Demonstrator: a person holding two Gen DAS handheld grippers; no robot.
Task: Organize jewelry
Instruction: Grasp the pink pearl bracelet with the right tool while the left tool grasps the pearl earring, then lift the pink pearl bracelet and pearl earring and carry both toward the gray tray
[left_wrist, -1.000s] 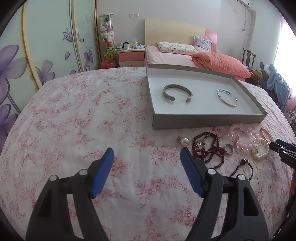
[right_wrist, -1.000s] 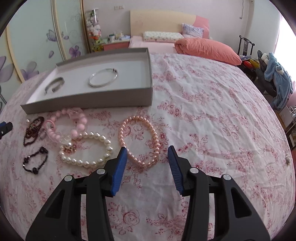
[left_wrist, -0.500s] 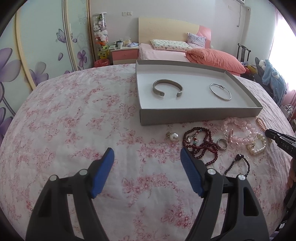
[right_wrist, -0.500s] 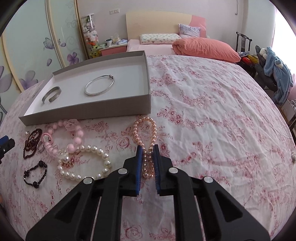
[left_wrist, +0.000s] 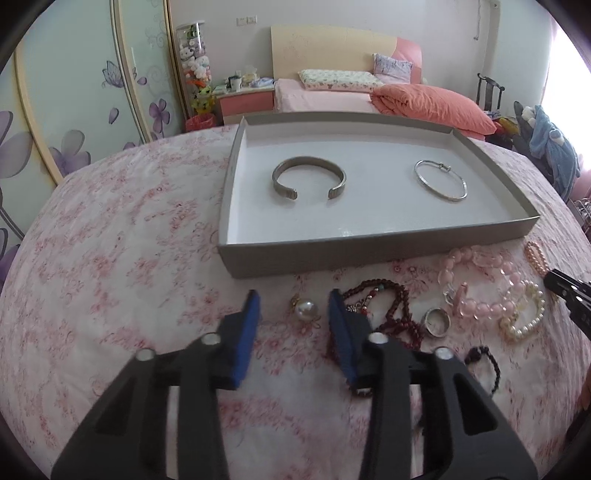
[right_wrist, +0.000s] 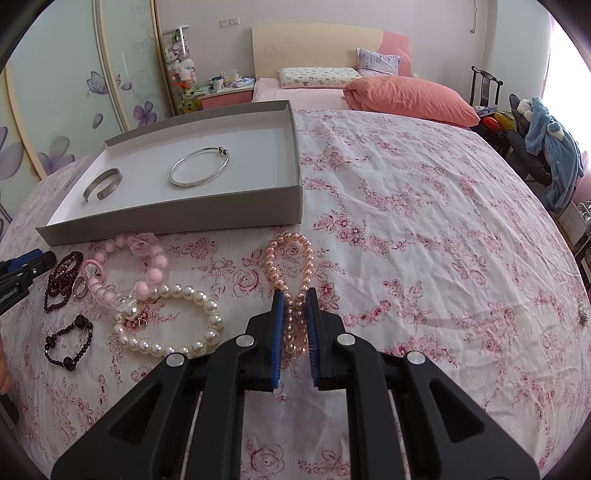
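A grey tray (left_wrist: 369, 254) (right_wrist: 177, 218) on the floral bedspread holds a wide silver cuff (left_wrist: 309, 181) and a thin silver bangle (left_wrist: 440, 180). In the right wrist view my right gripper (right_wrist: 294, 295) is shut on the near end of a peach pearl bracelet (right_wrist: 290, 258). In the left wrist view my left gripper (left_wrist: 293, 301) is open, its jaws either side of a pearl earring (left_wrist: 306, 309). Dark red beads (left_wrist: 384, 306), a silver ring (left_wrist: 436, 322), a pink bead bracelet (right_wrist: 129, 269), a white pearl bracelet (right_wrist: 173, 321) and a black bead bracelet (right_wrist: 68, 343) lie in front of the tray.
The bedspread (right_wrist: 424, 240) stretches bare to the right of the jewelry. Behind it stand a bed with an orange pillow (right_wrist: 410, 98), a nightstand (left_wrist: 243, 101) and a flowered wardrobe. A chair with blue clothes (right_wrist: 550, 155) is at the right.
My right gripper has closed on the peach pearl bracelet. My left gripper has moved right and forward to the pearl earring, and its jaws have narrowed.
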